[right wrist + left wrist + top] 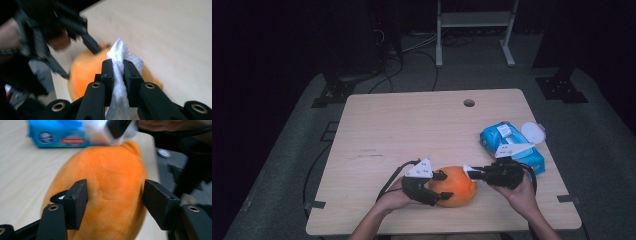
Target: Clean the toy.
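1. The orange plush toy [455, 186] lies on the wooden table [412, 130] near its front edge, and everything else is placed from it here: the blue wet-wipe pack [512, 145] sits behind it and to its right, near but apart, with a white round lid [532, 133] just past the pack.
2. The left gripper [441, 186] straddles the plush toy's left end. In the left gripper view both black pads [77, 201] stand half-spread against the toy's flanks; whether they truly press the fur or merely rest on it I cannot tell.
3. The right gripper [469, 171] comes in at the toy's upper right, its jaws squeezed together on a folded white wipe [120, 72], whose free end meets the toy's top.
4. The toy looks light, soft and squashy, likely to dent and roll under a push, so bracing it low across its widest part seems the sound hold.
5. The fur is not slippery, but it may drag on a damp wipe; short, light strokes seem safer.
6. The wipe is limp and thin, best pinched near its folded middle.
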Available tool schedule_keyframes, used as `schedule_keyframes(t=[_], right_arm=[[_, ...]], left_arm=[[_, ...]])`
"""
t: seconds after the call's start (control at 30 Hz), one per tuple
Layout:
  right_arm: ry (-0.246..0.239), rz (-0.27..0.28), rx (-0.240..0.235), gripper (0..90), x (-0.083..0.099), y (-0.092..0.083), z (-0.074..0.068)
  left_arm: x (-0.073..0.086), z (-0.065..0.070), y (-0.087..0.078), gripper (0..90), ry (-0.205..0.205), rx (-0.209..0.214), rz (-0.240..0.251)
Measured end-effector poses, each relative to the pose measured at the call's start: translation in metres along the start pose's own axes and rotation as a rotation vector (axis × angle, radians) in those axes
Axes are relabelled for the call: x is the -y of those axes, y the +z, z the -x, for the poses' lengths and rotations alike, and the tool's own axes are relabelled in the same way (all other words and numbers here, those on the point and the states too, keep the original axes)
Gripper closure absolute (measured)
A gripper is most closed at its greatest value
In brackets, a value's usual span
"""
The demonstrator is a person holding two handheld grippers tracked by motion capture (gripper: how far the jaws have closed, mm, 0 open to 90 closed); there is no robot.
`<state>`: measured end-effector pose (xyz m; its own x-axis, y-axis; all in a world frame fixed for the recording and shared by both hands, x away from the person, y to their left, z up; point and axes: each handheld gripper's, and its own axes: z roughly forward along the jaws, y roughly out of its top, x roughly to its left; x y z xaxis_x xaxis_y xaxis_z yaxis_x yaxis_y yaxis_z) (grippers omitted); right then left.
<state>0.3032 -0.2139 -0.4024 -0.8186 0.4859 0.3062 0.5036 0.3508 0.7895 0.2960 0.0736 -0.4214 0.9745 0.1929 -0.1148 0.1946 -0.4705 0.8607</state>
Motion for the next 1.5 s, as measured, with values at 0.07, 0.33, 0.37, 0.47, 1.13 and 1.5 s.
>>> schedule_keyframes(t=[0.07,0.33,0.37,0.47,1.13,1.5], right_arm=[[0.012,-0.036,-0.048,79.4,0.009,0.008,0.0],[-0.065,-0.095,-0.159,79.2,0.021,0.008,-0.014],[-0.072,-0.102,-0.164,79.2,0.021,0.009,-0.015],[-0.08,-0.097,-0.165,79.1,0.022,0.007,-0.014],[0.026,0.071,-0.158,77.7,0.027,-0.033,0.007],[0.041,0.012,0.047,77.9,0.047,-0.05,0.034]], left_arm=[[-0.005,-0.001,-0.003,30.7,-0.005,0.033,0.006],[-0.008,-0.011,0.012,13.5,-0.028,-0.027,0.014],[-0.007,-0.01,0.015,13.5,-0.023,-0.024,0.004],[-0.001,-0.01,0.02,17.3,-0.014,-0.017,-0.011],[-0.012,-0.015,-0.003,59.1,-0.006,-0.157,0.088],[-0.033,-0.064,-0.03,57.8,0.024,-0.395,0.096]])
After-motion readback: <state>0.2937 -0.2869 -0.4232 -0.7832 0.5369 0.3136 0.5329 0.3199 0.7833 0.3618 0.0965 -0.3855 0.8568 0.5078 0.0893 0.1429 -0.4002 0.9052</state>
